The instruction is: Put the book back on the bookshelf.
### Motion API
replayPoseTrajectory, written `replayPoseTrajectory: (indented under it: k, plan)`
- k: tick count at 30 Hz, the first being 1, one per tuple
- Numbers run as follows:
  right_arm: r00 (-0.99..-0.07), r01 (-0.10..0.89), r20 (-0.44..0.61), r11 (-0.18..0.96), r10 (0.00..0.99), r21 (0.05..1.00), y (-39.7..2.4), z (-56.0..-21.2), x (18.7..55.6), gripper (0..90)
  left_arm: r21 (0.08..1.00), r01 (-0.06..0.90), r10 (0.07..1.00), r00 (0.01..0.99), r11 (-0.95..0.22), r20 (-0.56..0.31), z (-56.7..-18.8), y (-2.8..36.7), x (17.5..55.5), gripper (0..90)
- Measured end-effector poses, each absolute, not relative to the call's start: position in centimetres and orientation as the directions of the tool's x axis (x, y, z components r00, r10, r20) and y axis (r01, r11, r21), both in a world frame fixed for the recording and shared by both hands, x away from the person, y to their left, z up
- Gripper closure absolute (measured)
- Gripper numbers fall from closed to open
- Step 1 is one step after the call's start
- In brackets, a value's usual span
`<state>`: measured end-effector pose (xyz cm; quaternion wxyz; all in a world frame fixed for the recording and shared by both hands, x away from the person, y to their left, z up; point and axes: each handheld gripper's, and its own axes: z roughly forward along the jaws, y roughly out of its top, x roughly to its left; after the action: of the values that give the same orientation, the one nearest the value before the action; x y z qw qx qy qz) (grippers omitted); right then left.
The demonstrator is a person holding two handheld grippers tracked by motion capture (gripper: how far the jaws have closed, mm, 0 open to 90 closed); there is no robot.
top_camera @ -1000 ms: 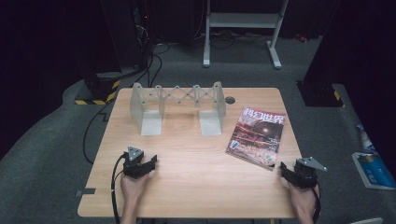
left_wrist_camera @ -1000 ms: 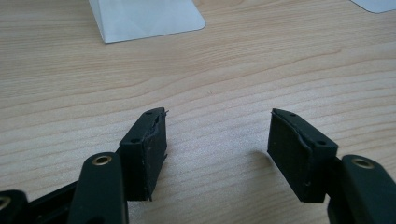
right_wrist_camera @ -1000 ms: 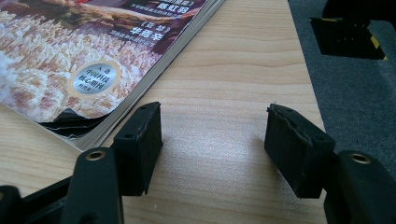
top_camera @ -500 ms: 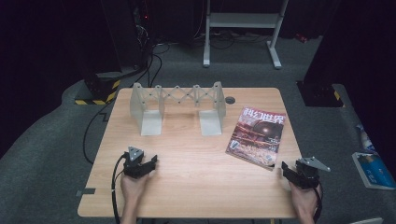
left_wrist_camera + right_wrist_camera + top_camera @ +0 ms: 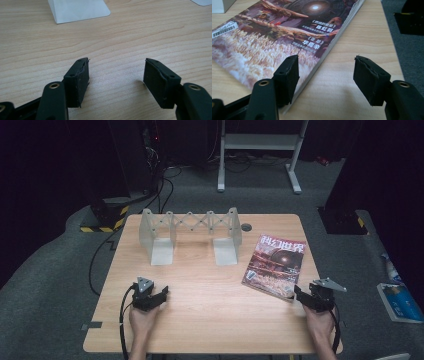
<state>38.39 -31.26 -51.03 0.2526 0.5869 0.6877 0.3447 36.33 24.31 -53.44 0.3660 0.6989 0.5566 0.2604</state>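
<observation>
1. We hold the left gripper (image 5: 161, 293) low over the wooden table (image 5: 210, 315) near its front left, a black cable trailing back past our wrist.
2. In the left gripper view its jaws stand wide apart, released, with bare wood between them and nothing touched.
3. Further back, left of centre, we see a pale rack (image 5: 190, 234) with a zigzag lattice between two upright ends, its flat feet resting on the table.
4. The magazine (image 5: 275, 265) lies flat on the right part of the table, cover up, well apart from the rack.
5. We hold the right gripper (image 5: 296, 292) at the magazine's near right corner.
6. In the right gripper view its jaws have just been opening: one finger (image 5: 287, 75) hangs over the cover's edge, the other over bare wood, and the magazine's spine runs between them, ungripped.
</observation>
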Motion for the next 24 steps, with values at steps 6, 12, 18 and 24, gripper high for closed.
replayPoseTrajectory:
  k: [6, 12, 18, 24]
  plan:
    - [-0.182, 0.649, 0.07, 0.066, 0.981, 0.758, -30.6, -51.1, 40.4, 33.5, 0.802, 0.587, 0.969, 0.244, -0.112, -0.044, -53.4, 24.3, 36.3, 37.1]
    - [-0.163, 0.67, 0.062, 0.065, 0.985, 0.74, -30.1, -51.3, 42.1, 31.1, 0.802, 0.587, 0.969, 0.243, -0.113, -0.041, -53.4, 24.3, 36.3, 37.1]
    - [-0.142, 0.687, 0.047, 0.064, 0.989, 0.724, -29.9, -51.4, 43.5, 30.5, 0.802, 0.587, 0.969, 0.242, -0.11, -0.044, -53.4, 24.3, 36.3, 37.0]
    - [-0.132, 0.694, 0.064, 0.046, 0.989, 0.719, -29.7, -51.5, 44.3, 29.2, 0.802, 0.587, 0.97, 0.24, -0.109, -0.044, -53.4, 24.3, 36.3, 37.0]
